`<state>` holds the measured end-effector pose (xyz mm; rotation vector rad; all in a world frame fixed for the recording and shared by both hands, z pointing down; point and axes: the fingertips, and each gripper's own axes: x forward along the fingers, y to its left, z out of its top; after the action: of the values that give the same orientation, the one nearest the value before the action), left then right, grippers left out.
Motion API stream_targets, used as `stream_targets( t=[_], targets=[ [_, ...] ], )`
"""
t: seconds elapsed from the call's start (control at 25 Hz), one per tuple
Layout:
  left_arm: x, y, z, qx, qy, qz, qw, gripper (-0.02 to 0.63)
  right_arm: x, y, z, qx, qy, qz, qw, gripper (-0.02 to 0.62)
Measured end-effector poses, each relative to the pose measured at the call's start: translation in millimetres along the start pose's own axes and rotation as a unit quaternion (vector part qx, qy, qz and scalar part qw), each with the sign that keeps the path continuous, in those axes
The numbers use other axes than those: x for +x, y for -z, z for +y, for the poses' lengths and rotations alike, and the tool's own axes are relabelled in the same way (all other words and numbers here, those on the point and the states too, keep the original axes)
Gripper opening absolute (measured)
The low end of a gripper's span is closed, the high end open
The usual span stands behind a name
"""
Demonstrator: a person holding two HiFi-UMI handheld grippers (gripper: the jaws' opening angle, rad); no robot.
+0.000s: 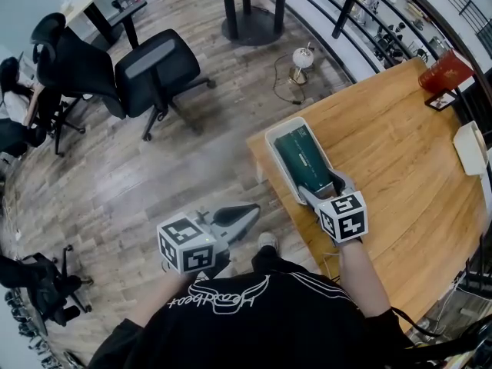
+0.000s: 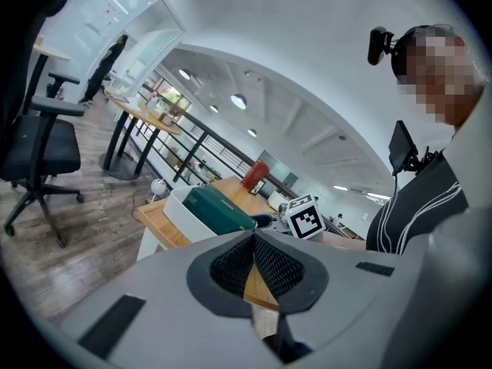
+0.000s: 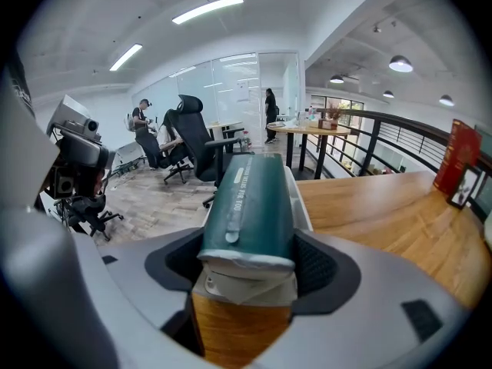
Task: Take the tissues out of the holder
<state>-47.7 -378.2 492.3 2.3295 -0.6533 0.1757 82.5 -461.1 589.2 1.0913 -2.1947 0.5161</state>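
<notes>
The tissue pack [image 1: 302, 158], dark green, lies in the white holder [image 1: 271, 143] near the corner of the wooden bench [image 1: 392, 152]. The pack's long axis runs away from the person, in line with the holder. The right gripper [image 1: 324, 188] sits at the pack's near end and points along that same axis. In the right gripper view the pack [image 3: 250, 202] fills the gap between the fingers [image 3: 324, 264], with one dark pad against each long side. The fingers therefore appear closed across the pack's short width, on the end nearest the person. The holder's white end wall [image 3: 254, 283] shows just beneath that end. Whether the pack has lifted clear of the wall cannot be told. The left gripper [image 1: 251, 210] hangs off the bench edge over the wooden floor [image 1: 123, 183], well apart from the holder and to its left. Its own view shows the pads meeting at the tips with nothing between them, so it is closed and empty. Judgement: the right gripper is far nearer and already placed on the pack. With the hold on one end only, the far end will probably trail against the holder during removal, so the pack likely needs to come up and back along its axis.
</notes>
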Motion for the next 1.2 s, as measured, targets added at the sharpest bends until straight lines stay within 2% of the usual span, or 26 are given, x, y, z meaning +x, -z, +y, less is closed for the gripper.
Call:
stream_targets(
  t=[0.44, 0.64, 0.88, 1.2],
  targets=[
    [-13.4, 1.1, -12.9, 0.014, 0.005, -0.006, 0.9999, 0.014, -29.4, -16.4, 0.7, 0.0, 0.034, -0.041, 0.999, 0.348],
    [-23.5, -1.0, -26.1, 0.022, 0.008, -0.013, 0.9996, 0.014, -53.5, -27.1, 7.0, 0.034, 0.043, -0.087, 0.995, 0.348],
    [-37.0, 1.2, -46.7, 0.034, 0.013, -0.019, 0.9992, 0.014, -91.9, -41.3, 19.8, 0.039, 0.054, -0.145, 0.987, 0.348],
    [-63.4, 6.8, -84.9, 0.047, 0.03, -0.028, 0.9981, 0.014, -148.1, -48.0, 62.1, 0.055, 0.039, -0.21, 0.975, 0.348]
  ],
)
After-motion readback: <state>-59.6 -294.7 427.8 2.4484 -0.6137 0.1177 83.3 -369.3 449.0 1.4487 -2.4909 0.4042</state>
